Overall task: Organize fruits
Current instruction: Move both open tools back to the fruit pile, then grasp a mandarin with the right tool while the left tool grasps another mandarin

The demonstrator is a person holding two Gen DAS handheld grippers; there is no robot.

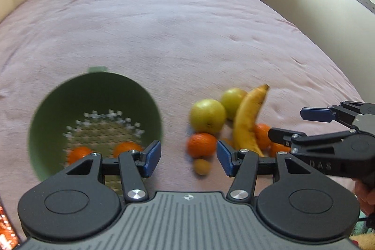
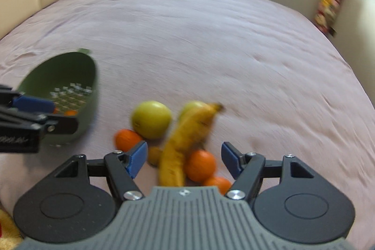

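We work over a wide bed with a pale pink cover (image 1: 187, 27), which carries everything. On it stands a round green plastic colander (image 1: 93, 90), already holding two small oranges (image 1: 79, 154); well apart to its right lies the loose heap of fruit. Our left gripper (image 1: 188, 157) and right gripper (image 2: 184, 161) both stand partly open with nothing between the blue pads. In the heap, a long yellow banana (image 2: 185, 139) leans across two yellow-green apples (image 2: 151, 118), with several round oranges (image 2: 200, 165) and a small tan fruit (image 1: 201, 166) just beside them. We judge we are between picks: next, lower one gripper around an outlying orange, close gently and carry it to the colander.
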